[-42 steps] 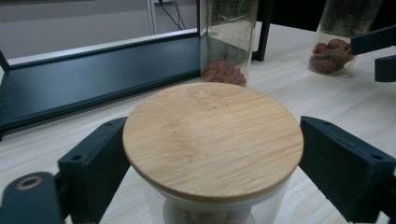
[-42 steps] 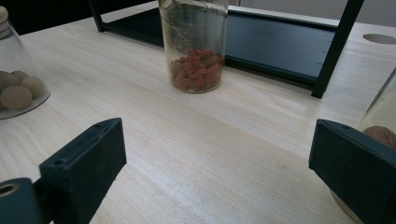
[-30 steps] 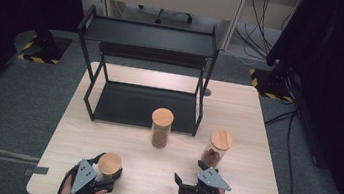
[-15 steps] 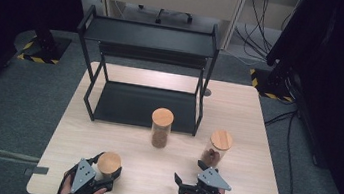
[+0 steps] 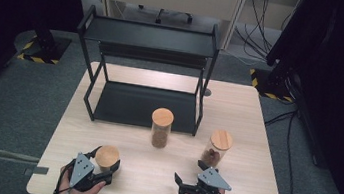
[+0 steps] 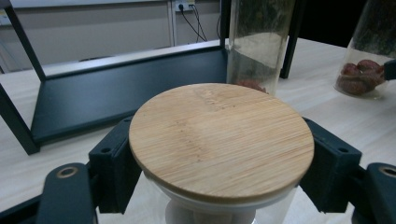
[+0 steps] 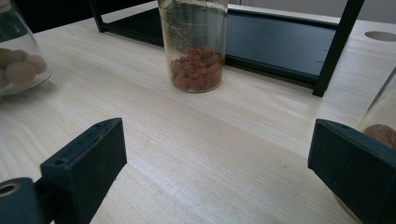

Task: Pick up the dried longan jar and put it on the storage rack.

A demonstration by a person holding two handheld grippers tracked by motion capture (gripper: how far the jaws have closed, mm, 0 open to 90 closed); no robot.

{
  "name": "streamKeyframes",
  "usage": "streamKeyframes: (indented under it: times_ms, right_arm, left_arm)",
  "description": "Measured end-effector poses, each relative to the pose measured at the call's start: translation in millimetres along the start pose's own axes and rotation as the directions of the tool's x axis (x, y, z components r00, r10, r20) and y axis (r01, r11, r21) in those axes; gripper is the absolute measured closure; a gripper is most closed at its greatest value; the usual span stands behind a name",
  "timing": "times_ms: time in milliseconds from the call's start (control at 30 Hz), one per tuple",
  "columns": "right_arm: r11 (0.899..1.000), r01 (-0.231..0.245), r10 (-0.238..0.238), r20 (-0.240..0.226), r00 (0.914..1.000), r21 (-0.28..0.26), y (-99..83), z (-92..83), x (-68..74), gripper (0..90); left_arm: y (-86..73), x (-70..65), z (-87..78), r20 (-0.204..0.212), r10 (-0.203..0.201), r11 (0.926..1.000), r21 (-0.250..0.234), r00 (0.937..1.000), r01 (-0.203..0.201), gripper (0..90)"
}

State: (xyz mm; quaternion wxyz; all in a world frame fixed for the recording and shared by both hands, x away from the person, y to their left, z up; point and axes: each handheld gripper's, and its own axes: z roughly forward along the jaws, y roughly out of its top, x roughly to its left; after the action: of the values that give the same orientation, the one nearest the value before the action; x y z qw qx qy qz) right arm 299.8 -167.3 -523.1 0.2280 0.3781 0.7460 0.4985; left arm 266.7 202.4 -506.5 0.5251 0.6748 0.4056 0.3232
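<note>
Glass jar with the round bamboo lid [image 5: 107,158] sat near the front left of the pale wooden table [image 5: 258,118] in the high view, your left gripper [image 5: 99,166] around it. In the left gripper view, its jaws were clamped on the glass under the lid [image 6: 219,140]; it likely felt rigid, slick and breakable, so that spot suited. In the right gripper view, your right gripper [image 7: 215,163] stood apart, empty.

The short jar [image 6: 219,205] is clear, glossy glass under a smooth, matt bamboo-wood lid [image 6: 219,140] (fine straight grain), the worktop [image 7: 196,135] is pale, matt wood laminate, the rack [image 5: 152,36] matt black metal, and each tool's jaws matt black plastic.
</note>
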Motion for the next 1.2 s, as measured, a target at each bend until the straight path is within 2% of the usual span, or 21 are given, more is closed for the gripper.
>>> streamKeyframes:
  times_ms: [500,1200]
  right_arm:
    - [1.0,-0.01,0.01,-0.003,0.9999,0.001,0.1,0.1,-1.1,4.8]
    - [1.0,-0.013,0.013,-0.002,0.9999,0.002,0.1,0.1,-1.3,4.8]
  left_arm:
    - [19.9,6.1,11.5,-0.036,0.004,0.9996,-0.029,0.9993,-0.005,24.4]
    - [32.0,13.6,27.0,-0.06,-0.009,0.999,-0.044,0.9982,0.007,24.5]
